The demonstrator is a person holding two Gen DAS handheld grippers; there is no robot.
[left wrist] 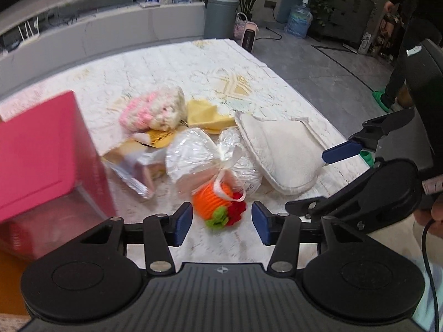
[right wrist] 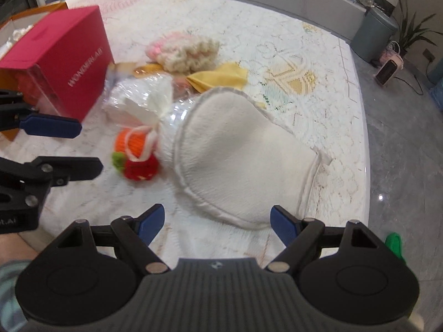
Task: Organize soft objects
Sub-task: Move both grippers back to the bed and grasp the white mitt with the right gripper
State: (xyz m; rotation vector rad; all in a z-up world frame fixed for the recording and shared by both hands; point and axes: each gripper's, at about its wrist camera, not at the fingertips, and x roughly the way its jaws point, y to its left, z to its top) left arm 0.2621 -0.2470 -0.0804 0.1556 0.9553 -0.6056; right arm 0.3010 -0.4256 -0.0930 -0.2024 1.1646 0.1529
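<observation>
Crochet toy (left wrist: pixel 218 207) — between wide left jaws, untouched | white mitt (right wrist: pixel 243 163) — just ahead of wide right jaws

Bare surface (right wrist: pixel 318 127) lies open to the right of and beyond the white pad (right wrist: pixel 238 160), while the red box (right wrist: pixel 63 63) walls off the left, and the wrapped bundles (right wrist: pixel 138 96), knitted orange toy (right wrist: pixel 135 152) and pink-cream yarn (right wrist: pixel 185 49) crowd the middle.
</observation>
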